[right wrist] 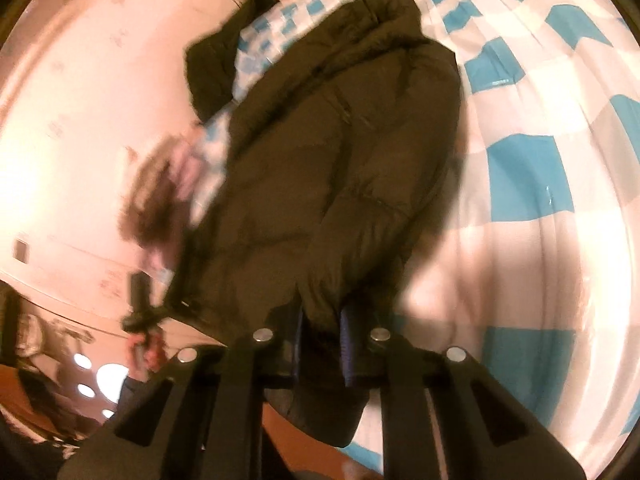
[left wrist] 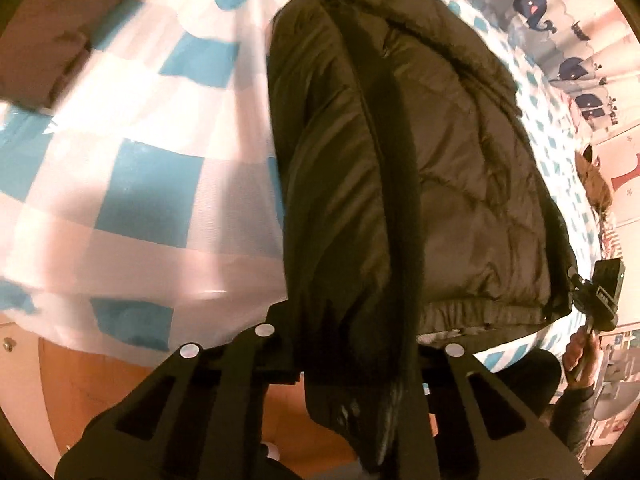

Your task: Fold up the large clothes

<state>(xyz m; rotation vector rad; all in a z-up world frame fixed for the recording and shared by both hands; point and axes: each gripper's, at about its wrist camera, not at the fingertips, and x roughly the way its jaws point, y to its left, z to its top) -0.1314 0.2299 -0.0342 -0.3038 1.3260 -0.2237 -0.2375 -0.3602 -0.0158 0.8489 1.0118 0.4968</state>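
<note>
Both my left gripper (left wrist: 352, 364) and right gripper (right wrist: 320, 344) have their jaws clamped on the dark puffer jacket (left wrist: 420, 168) lying on the checked bedspread (left wrist: 152, 184), so I should lift evenly, keeping its hem taut.

Left wrist view: the dark padded jacket's sleeve (left wrist: 348, 240) covers the left gripper's (left wrist: 352, 364) fingertips; the blue-and-white checked bedcover (left wrist: 152, 184) is cut off at the left edge. Right wrist view: the person (right wrist: 160, 196) at far left is blurred beyond detail; the jacket's lower hem hides the bedcover beneath.
</note>
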